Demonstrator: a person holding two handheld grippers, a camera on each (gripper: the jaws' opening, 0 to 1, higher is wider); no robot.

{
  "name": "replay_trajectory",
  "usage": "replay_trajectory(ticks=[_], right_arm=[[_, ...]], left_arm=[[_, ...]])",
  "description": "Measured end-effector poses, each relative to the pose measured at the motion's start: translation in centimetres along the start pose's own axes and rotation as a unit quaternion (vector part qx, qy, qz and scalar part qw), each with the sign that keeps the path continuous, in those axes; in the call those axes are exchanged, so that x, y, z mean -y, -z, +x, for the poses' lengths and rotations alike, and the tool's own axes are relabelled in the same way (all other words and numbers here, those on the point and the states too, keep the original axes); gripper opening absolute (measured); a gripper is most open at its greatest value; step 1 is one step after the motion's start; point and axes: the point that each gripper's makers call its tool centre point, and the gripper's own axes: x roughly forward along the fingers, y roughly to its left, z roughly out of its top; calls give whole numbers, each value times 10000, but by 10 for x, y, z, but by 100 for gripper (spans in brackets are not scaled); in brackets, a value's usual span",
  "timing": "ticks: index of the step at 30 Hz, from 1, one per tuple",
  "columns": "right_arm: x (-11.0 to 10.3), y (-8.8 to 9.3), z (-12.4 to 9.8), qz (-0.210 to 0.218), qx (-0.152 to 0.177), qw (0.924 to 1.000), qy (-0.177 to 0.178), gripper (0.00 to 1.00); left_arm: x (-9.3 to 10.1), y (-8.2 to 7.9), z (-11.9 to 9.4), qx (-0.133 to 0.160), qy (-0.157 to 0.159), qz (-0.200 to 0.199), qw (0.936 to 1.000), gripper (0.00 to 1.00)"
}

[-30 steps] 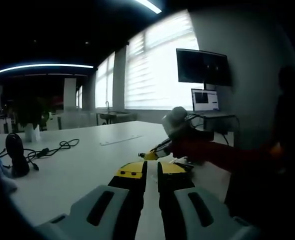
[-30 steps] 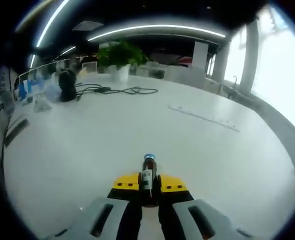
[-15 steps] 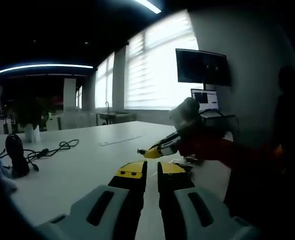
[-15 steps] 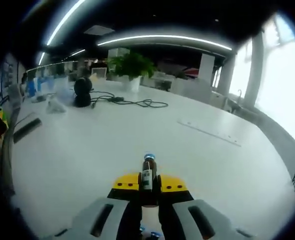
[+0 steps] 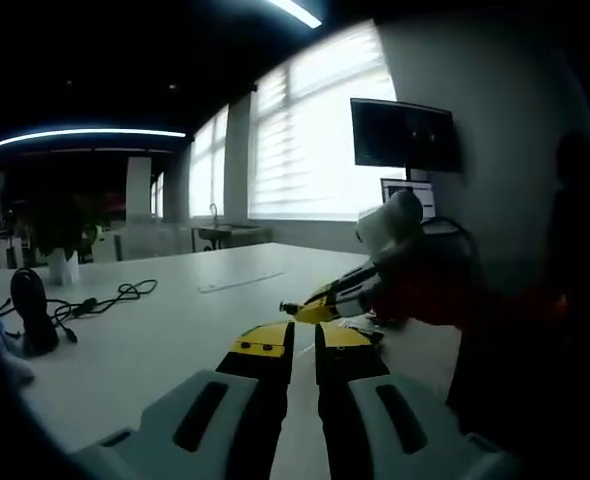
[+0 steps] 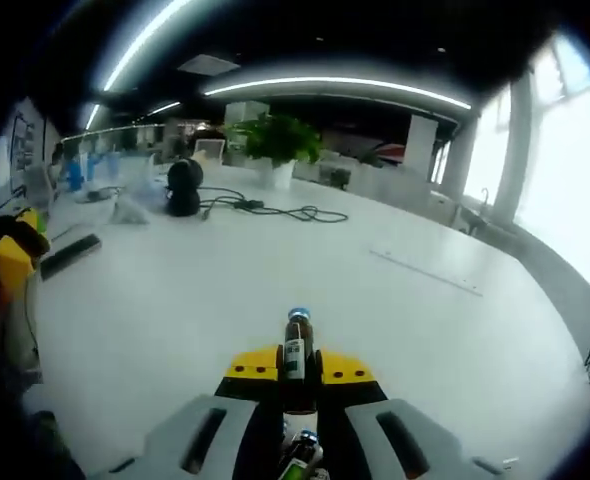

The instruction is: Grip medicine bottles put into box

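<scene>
Left gripper (image 5: pixel 300 342): jaws pressed together, nothing between them, above the white desk (image 5: pixel 165 330).
Right gripper (image 6: pixel 297 368): jaws pinching 1 brown medicine bottle (image 6: pixel 296 348), upright, blue cap up.
Cable (image 6: pixel 265 211): lies far across the desk.

I can read no text anywhere. The medicine bottle (image 6: pixel 296 350) clamped between my right tongs (image 6: pixel 297 368) carries a pale label, but its print is too small to make out. In the left gripper view, the laptop screen (image 5: pixel 407 193) and the wall monitor (image 5: pixel 406 135) beyond my left tongs (image 5: pixel 303 338) show only blurred content, nothing legible.
</scene>
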Motion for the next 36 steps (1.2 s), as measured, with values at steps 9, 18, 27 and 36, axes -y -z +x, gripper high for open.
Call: replay_trajectory(ticks=[9,18,27,36], right_arm=[[-10,6,-8,45,17,10000,-72,8],[-24,20,-15,34,-70,9998,-180,8],[-29,29,-20,159,-129,9996,-216,8],[-35,42,-21,527,-205,9980,-295,8]], left_arm=[[1,0,0,4,13,15,10000,3],[3,-1,0,12,23,40,10000,3],[3,-2,-1,19,19,38,10000,3],[3,-4,-2,42,21,48,10000,3]])
